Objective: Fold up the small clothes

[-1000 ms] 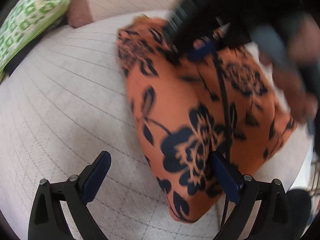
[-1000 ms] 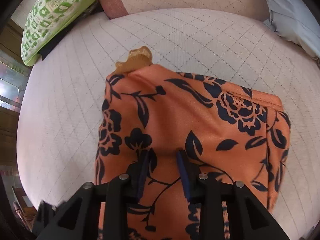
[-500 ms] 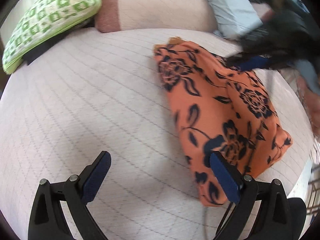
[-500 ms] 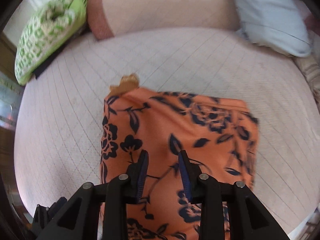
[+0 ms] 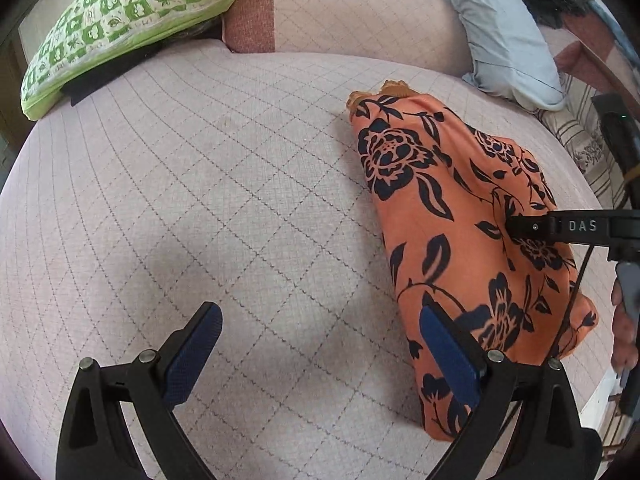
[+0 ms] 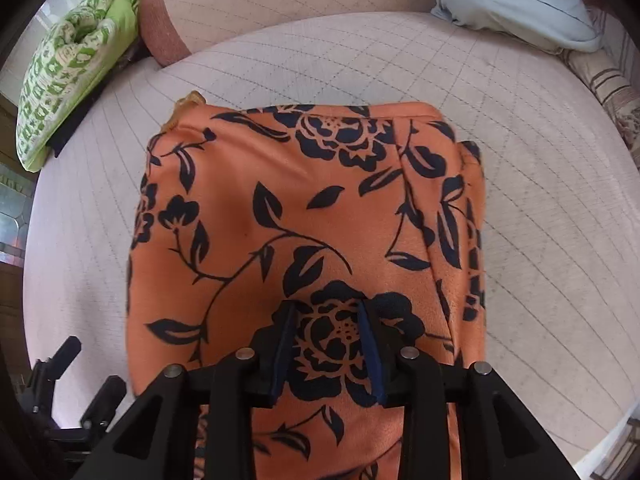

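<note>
An orange garment (image 5: 452, 240) with a dark blue flower print lies folded into a rough rectangle on the quilted bed (image 5: 200, 200). My left gripper (image 5: 320, 320) stands open and wide over bare quilt. Its right finger is at the garment's near left edge and nothing is between the pads. From the right, one black finger (image 5: 532, 227) of my right gripper reaches over the garment's middle. In the right wrist view my right gripper (image 6: 326, 340) hovers over the garment (image 6: 304, 200) above a printed flower. Its jaws are opening, and no cloth is pinched between the pads.
A green patterned pillow (image 5: 120, 20) lies at the far left. A pink quilted bolster (image 5: 352, 12) runs along the back, beside a pale blue pillow (image 5: 504, 40). Striped cloth (image 5: 580, 140) lies at the right edge. A hand (image 5: 624, 320) is at the right rim.
My left gripper has drawn back from the garment and rolled, so the garment now lies to its right. My right gripper slid across the cloth and its jaws widened a little.
</note>
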A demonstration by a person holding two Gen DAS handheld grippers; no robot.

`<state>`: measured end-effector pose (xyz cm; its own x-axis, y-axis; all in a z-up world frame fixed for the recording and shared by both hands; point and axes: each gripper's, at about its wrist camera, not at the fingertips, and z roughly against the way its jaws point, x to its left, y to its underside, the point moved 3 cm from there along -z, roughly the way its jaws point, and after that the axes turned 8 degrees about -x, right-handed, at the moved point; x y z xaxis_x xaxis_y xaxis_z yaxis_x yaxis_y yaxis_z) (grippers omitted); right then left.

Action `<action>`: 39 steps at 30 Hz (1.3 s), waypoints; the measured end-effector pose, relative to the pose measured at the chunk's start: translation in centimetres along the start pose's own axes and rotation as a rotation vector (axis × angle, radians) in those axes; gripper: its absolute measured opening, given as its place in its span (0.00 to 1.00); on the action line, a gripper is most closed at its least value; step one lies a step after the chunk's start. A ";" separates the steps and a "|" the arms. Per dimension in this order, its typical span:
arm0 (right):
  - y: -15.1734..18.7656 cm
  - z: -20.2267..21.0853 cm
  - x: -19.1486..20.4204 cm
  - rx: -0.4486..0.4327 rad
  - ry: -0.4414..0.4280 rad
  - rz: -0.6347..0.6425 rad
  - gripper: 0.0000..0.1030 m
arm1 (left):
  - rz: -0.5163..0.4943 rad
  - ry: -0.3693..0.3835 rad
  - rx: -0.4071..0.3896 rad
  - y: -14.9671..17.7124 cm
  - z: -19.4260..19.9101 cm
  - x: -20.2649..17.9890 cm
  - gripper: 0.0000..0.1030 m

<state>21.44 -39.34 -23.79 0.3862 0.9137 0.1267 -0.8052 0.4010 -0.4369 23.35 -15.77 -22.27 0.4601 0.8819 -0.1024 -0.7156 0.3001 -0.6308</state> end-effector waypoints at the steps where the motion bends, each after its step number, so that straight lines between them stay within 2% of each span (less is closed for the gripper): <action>1: 0.0 0.0 0.2 -0.001 -0.023 0.001 0.48 | 0.005 0.003 0.005 -0.1 -0.3 -0.1 0.96; 3: 0.1 0.0 0.5 -0.006 -0.058 0.012 0.55 | 0.018 0.010 0.011 -0.5 -0.7 -0.1 0.96; 7: 0.2 1.3 -0.3 -0.023 -0.120 -0.006 0.55 | 0.062 0.025 0.009 -1.4 -1.3 0.2 0.96; 11: -0.2 3.5 -1.5 -0.083 -0.181 -0.041 0.55 | 0.104 0.031 0.006 -2.0 -2.1 0.2 0.96; 14: -1.7 4.9 -1.5 -0.176 -0.168 -0.022 0.54 | 0.108 0.014 -0.005 -2.0 -2.3 -0.6 0.96; 16: -3.1 4.4 -1.4 -0.213 -0.140 -0.013 0.45 | 0.088 -0.019 -0.026 -2.1 -2.1 -1.3 0.96; 18: -4.3 2.7 -1.5 -0.219 -0.125 -0.019 0.42 | 0.085 -0.027 -0.051 -2.4 -1.7 -1.6 0.96; 21: -5.4 0.6 -2.1 -0.206 -0.055 -0.009 0.39 | 0.101 0.017 -0.113 -2.8 -0.5 -2.1 0.96; 22: -5.6 -0.8 -2.2 -0.173 -0.029 0.010 0.39 | 0.093 0.032 -0.123 -2.7 -0.2 -2.6 0.96; 24: -5.5 -2.3 -2.6 -0.140 -0.034 0.011 0.37 | 0.051 0.055 -0.123 -2.6 0.0 -3.7 0.96; 27: -5.6 -2.4 -2.3 -0.166 -0.029 0.021 0.37 | -0.067 0.056 -0.127 -2.0 -0.4 -5.9 0.96; 29: -5.3 -2.4 -2.4 -0.189 -0.036 0.017 0.37 | -0.156 0.042 -0.082 -1.0 -1.8 -7.1 0.96; 31: -5.2 -2.4 -2.8 -0.196 -0.058 0.001 0.37 | -0.175 0.047 -0.054 -0.7 -3.0 -7.6 0.96; 35: -5.3 -1.6 -3.9 -0.181 -0.127 -0.083 0.38 | -0.070 0.122 -0.002 -1.3 -4.3 -7.0 0.96; 37: -5.2 -0.3 -4.5 -0.184 -0.211 -0.161 0.40 | -0.045 0.132 -0.002 -1.7 -4.3 -6.6 0.96; 38: -5.0 1.0 -4.9 -0.212 -0.262 -0.196 0.40 | -0.041 0.130 -0.013 -1.9 -4.1 -6.4 0.96; 39: -4.7 2.1 -5.1 -0.247 -0.288 -0.215 0.45 | -0.038 0.123 -0.032 -2.3 -3.8 -6.1 0.96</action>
<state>22.26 -45.70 -20.50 0.3641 0.8062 0.4663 -0.5743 0.5885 -0.5690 24.20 -23.25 -23.16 0.5488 0.8185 -0.1698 -0.6800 0.3191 -0.6601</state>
